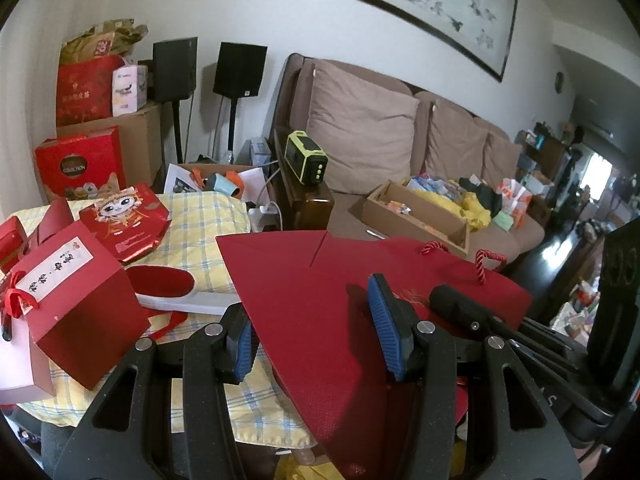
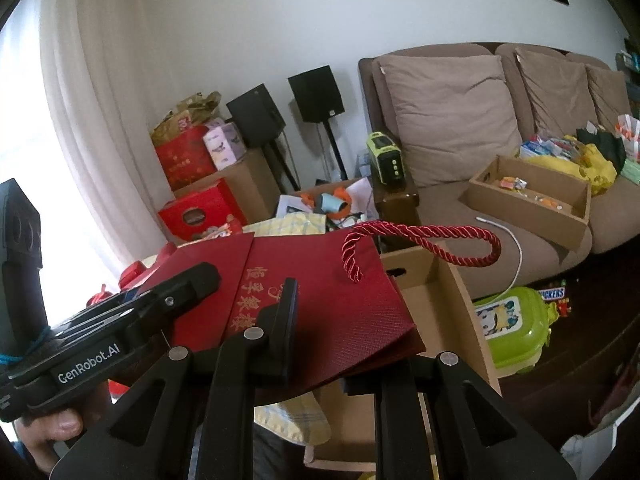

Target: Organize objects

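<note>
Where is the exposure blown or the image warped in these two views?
Left wrist: doorway glare at far right, sofa evenly lit, fisheye bends the picture frame. Right wrist: curtain at left blown white, red paper bag darker but readable, black vignette in the corners.

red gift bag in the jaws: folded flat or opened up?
Folded flat. The red gift bag lies as a thin creased sheet, layered edges together at its near corner, rope handle sticking out the top.

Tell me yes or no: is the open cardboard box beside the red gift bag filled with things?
No. In the right wrist view the cardboard box right of the red gift bag shows only bare brown walls and floor inside.
</note>
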